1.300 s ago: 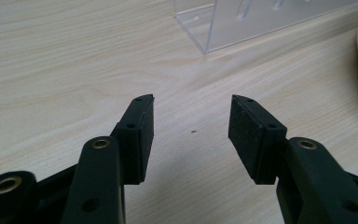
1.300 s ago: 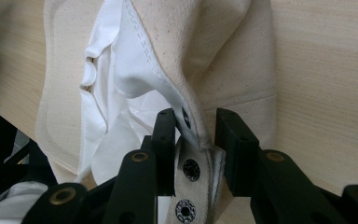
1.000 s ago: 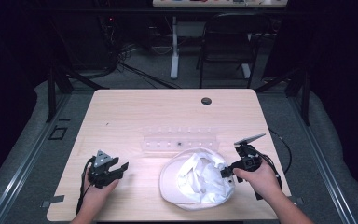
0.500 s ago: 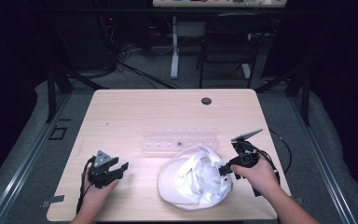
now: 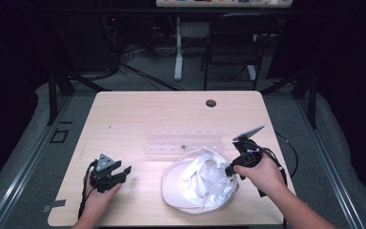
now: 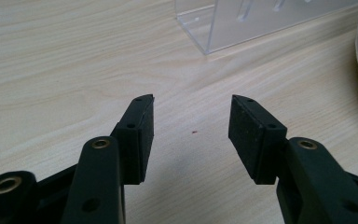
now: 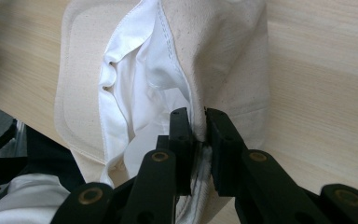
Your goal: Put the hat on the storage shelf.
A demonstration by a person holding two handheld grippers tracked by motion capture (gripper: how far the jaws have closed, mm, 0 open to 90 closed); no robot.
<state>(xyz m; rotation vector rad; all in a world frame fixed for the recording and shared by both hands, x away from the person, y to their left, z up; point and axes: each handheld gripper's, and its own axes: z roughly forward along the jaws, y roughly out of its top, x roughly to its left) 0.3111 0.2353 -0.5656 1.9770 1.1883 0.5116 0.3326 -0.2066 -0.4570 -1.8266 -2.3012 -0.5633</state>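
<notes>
High view, right tool (image 5: 229, 170) dragged hat (image 5: 200, 185) slightly left, left tool (image 5: 119, 171) unchanged

Bare table (image 5: 138, 114) fills the frame's upper half, open to pass. At center a clear rack (image 5: 183, 143) lies crosswise, touching the cap (image 5: 200, 183) below it. Free wood lies between the left gripper (image 5: 124, 171) and the cap.

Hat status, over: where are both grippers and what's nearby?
Right gripper jaws shut on the hat rim. Left gripper open, resting on the table, clear of the hat. Clear plastic rack just behind the hat.
</notes>
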